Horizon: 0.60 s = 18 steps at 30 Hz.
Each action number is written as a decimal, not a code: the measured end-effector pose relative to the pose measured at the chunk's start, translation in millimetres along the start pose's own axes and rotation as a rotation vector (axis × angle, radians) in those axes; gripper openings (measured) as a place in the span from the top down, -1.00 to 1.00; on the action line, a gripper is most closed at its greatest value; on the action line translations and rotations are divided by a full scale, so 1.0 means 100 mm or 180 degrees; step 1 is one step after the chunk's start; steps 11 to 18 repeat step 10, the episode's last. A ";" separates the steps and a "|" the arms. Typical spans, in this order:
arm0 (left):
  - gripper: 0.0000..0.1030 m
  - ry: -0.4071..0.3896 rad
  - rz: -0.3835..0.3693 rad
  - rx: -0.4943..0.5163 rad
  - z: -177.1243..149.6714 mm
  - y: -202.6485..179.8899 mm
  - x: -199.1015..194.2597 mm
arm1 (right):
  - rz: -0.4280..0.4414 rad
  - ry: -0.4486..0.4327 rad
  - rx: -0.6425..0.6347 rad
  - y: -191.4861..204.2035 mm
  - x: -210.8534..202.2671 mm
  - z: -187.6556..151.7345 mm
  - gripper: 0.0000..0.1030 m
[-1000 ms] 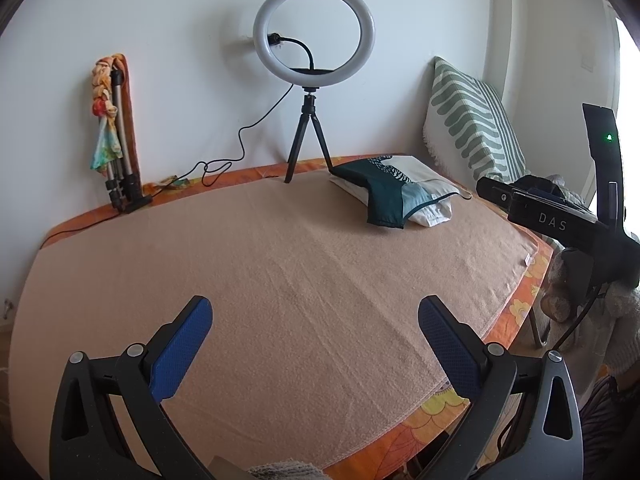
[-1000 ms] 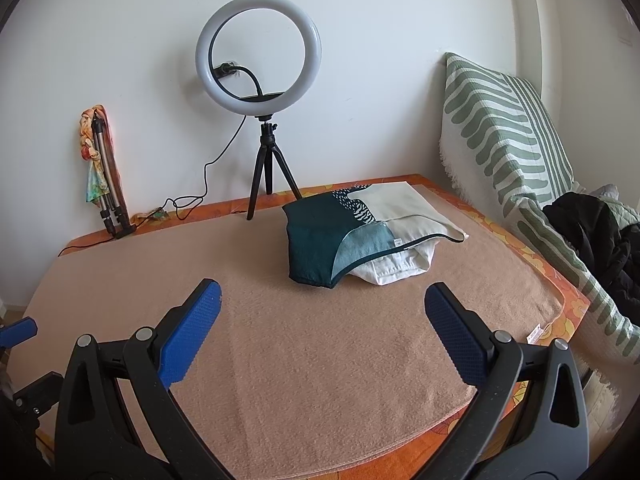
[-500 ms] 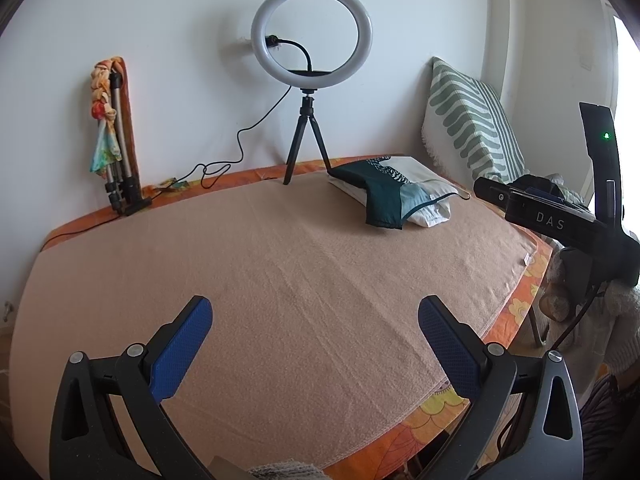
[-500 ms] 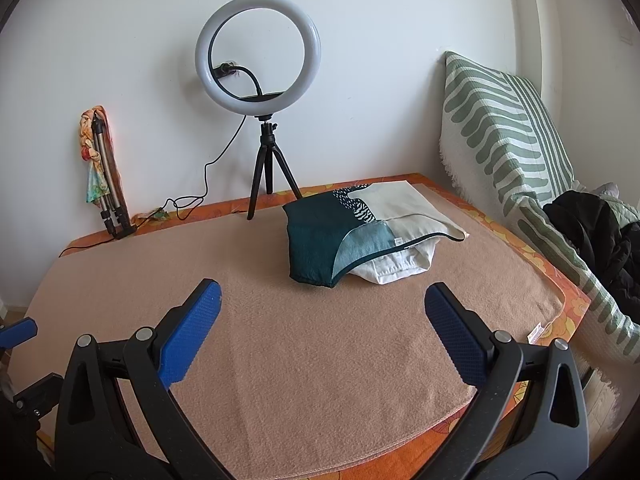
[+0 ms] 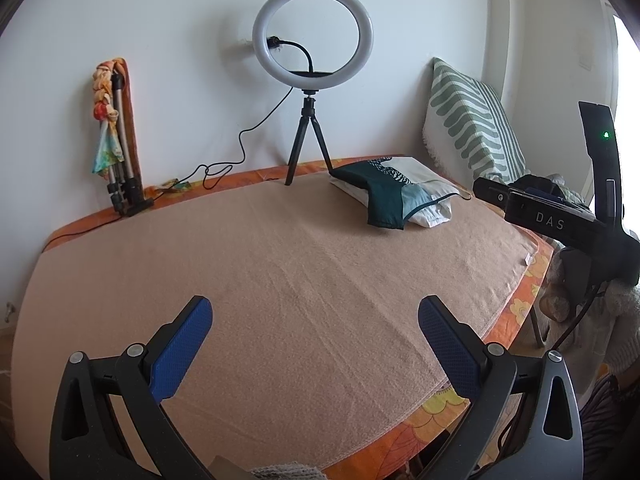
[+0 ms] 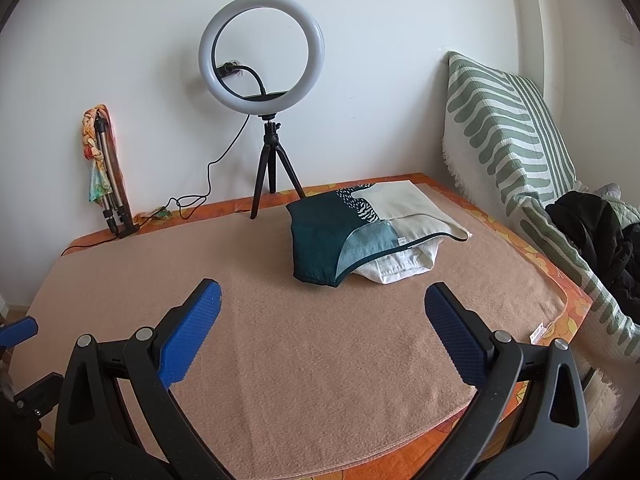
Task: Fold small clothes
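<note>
A wide peach-brown felt blanket is covering the bed-like surface, with an orange flowered sheet peeking out along its edges. A large green-and-white striped woven cushion is leaning against the wall at about 2 o'clock in the right wrist view, and a heap of black clothing is lying below it at 3 o'clock. A white ring light on a small black tripod is standing at 12 o'clock, at the blanket's far edge, its black cable trailing off toward 10 o'clock. A folded metal tripod wrapped in a colourful scarf is leaning on the wall at 10 o'clock.

The small stack of folded clothes, a dark teal and cream patterned piece over a white one, is resting on the blanket just right of the ring light's feet, at about 1 o'clock in both views, well apart from both tools.

The right gripper, black with blue textured pads, is hovering over the bare blanket with its jaws spread wide and nothing between them. The left gripper is hovering likewise, jaws spread wide and empty. In the left wrist view the right tool's black body marked DAS is showing at 3 o'clock.
</note>
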<state>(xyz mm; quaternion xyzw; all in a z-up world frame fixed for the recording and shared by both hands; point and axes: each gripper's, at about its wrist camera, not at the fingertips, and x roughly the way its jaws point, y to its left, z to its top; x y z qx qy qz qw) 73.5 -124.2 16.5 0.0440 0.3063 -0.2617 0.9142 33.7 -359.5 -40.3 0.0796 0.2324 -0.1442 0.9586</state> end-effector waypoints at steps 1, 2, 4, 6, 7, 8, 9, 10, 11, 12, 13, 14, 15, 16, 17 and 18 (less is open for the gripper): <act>-0.99 0.0001 0.0005 0.0004 0.00 0.00 0.00 | 0.0000 0.0001 -0.0001 0.00 0.00 0.00 -1.00; -0.99 0.0004 -0.0001 0.0004 0.00 0.00 0.00 | 0.0002 0.0001 -0.0003 0.00 0.00 0.00 -1.00; -0.99 0.0006 -0.0022 -0.0002 0.00 0.01 0.00 | 0.0004 0.0001 0.0000 0.00 0.00 0.00 -1.00; -0.99 0.0009 -0.0032 -0.0012 0.00 0.02 0.00 | 0.0005 0.0002 0.0000 0.00 0.00 0.00 -1.00; -0.99 0.0015 -0.0039 -0.0018 0.00 0.02 0.01 | 0.0007 0.0003 -0.0001 0.00 0.00 0.00 -1.00; -0.99 0.0018 -0.0037 -0.0023 0.00 0.02 0.00 | 0.0002 0.0003 -0.0001 0.00 0.00 0.00 -1.00; -0.99 0.0019 -0.0034 -0.0032 -0.01 0.03 0.00 | 0.0001 0.0001 0.0000 0.00 0.00 0.00 -1.00; -0.99 0.0024 -0.0035 -0.0038 -0.01 0.03 0.00 | -0.0002 -0.0001 -0.0001 0.00 -0.01 0.00 -1.00; -0.99 0.0024 -0.0035 -0.0038 -0.01 0.03 0.00 | -0.0002 -0.0001 -0.0001 0.00 -0.01 0.00 -1.00; -0.99 0.0024 -0.0035 -0.0038 -0.01 0.03 0.00 | -0.0002 -0.0001 -0.0001 0.00 -0.01 0.00 -1.00; -0.99 0.0024 -0.0035 -0.0038 -0.01 0.03 0.00 | -0.0002 -0.0001 -0.0001 0.00 -0.01 0.00 -1.00; -0.99 0.0024 -0.0035 -0.0038 -0.01 0.03 0.00 | -0.0002 -0.0001 -0.0001 0.00 -0.01 0.00 -1.00; -0.99 0.0024 -0.0035 -0.0038 -0.01 0.03 0.00 | -0.0002 -0.0001 -0.0001 0.00 -0.01 0.00 -1.00; -0.99 0.0024 -0.0035 -0.0038 -0.01 0.03 0.00 | -0.0002 -0.0001 -0.0001 0.00 -0.01 0.00 -1.00; -0.99 0.0024 -0.0035 -0.0038 -0.01 0.03 0.00 | -0.0002 -0.0001 -0.0001 0.00 -0.01 0.00 -1.00; -0.99 0.0024 -0.0035 -0.0038 -0.01 0.03 0.00 | -0.0002 -0.0001 -0.0001 0.00 -0.01 0.00 -1.00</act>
